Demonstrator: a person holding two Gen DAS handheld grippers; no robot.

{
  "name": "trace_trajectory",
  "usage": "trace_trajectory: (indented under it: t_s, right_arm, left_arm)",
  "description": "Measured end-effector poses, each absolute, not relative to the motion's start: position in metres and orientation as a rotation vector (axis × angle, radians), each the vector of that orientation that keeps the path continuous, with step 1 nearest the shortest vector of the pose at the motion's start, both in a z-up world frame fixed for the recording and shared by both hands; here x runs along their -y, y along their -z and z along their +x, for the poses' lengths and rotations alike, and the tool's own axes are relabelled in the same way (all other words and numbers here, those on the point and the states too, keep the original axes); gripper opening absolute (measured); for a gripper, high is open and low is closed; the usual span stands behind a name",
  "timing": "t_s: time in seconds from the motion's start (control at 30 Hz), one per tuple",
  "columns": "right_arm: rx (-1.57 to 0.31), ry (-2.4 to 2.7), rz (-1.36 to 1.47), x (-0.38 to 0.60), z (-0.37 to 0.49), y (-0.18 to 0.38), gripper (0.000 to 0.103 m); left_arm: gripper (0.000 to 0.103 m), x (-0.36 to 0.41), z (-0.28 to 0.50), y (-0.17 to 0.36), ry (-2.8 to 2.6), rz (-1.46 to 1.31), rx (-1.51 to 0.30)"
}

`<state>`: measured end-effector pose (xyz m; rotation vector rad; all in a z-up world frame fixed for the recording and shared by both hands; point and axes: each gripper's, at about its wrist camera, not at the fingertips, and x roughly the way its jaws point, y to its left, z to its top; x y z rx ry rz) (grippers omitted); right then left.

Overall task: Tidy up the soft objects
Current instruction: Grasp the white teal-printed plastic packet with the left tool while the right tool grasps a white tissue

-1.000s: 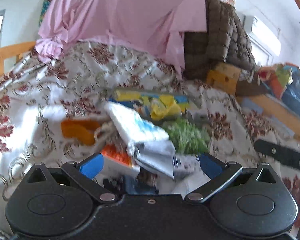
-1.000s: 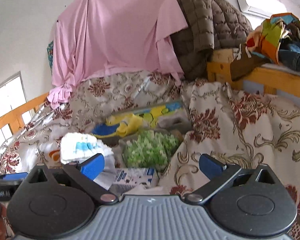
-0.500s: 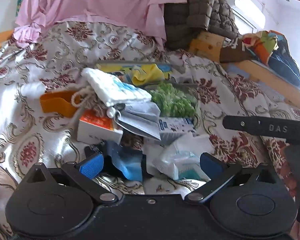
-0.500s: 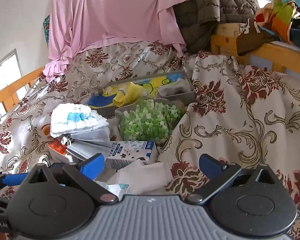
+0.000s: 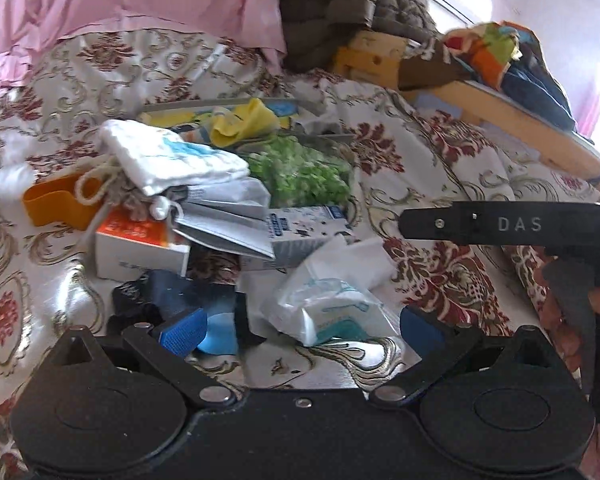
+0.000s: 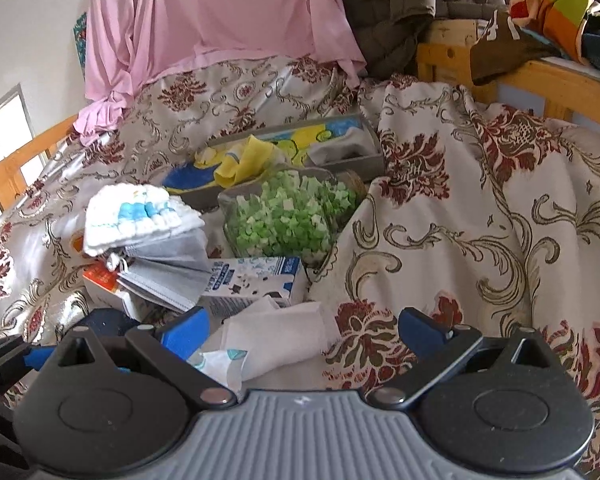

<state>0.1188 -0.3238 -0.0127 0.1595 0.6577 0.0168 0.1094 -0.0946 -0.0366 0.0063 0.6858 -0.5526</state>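
Left tool (image 5: 298,330) wide open, nothing held, hanging just over the bed cover (image 5: 440,184). Between its fingers, at 12 o'clock, a clear packet of tissues (image 5: 328,312); at 10 o'clock a blue cloth (image 5: 216,320). Farther at 11 o'clock, a white knitted cloth (image 5: 172,156) on top of grey face masks (image 5: 224,216). Right tool (image 6: 302,330) also wide open and empty, white tissue (image 6: 276,340) between its fingers.
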Motion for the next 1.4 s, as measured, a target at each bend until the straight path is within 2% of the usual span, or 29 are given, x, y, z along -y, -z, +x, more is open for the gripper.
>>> trace_trajectory:
  t_s: [0.37, 0.67, 0.97, 1.07, 1.4]
  right_arm:
    - [-0.809, 0.013, 0.175, 0.328, 0.142, 0.037, 0.103]
    - [-0.821, 0.003, 0.241, 0.343, 0.165, 0.049, 0.103]
    - [-0.833, -0.061, 0.271, 0.337, 0.175, 0.056, 0.103]
    - [-0.835, -0.092, 0.27, 0.332, 0.18, 0.059, 0.103]
    - [-0.825, -0.102, 0.206, 0.318, 0.188, 0.067, 0.103]
  left_arm:
    - [0.102, 0.112, 0.127, 0.052, 0.649, 0.056, -0.747]
    - [0.102, 0.124, 0.145, 0.06, 0.667, 0.006, -0.772]
    - [0.101, 0.14, 0.148, 0.074, 0.587, 0.076, -0.742]
    - [0.098, 0.133, 0.153, 0.075, 0.584, 0.034, -0.755]
    - [0.077, 0.109, 0.155, 0.085, 0.516, -0.041, -0.796]
